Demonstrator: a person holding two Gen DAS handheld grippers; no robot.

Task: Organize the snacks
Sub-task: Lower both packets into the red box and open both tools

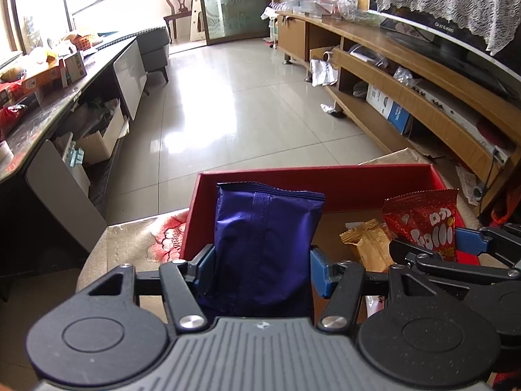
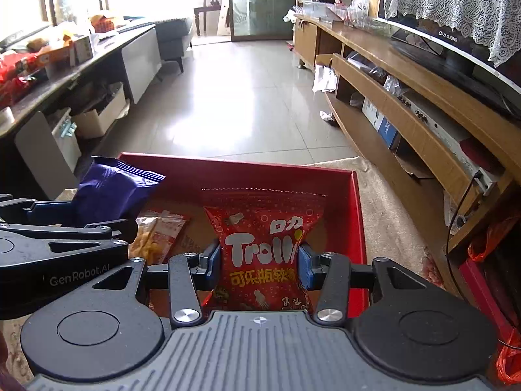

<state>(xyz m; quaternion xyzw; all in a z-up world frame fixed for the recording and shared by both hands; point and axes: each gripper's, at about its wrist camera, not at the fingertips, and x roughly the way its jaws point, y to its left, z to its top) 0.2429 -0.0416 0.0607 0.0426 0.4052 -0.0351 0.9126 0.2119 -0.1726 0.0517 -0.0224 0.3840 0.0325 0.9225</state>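
Below, both packets' lower ends hide behind tongs: left tongs [image 1: 262,260] grasp purple packet [image 1: 265,238], right tongs [image 2: 259,262] red packet [image 2: 263,247].

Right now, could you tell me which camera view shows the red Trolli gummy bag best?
The right wrist view: the red Trolli bag sits centred and front-on, pinched by the right gripper, its print readable. The left wrist view shows it only at the right edge, angled, its lower part hidden behind the right gripper.
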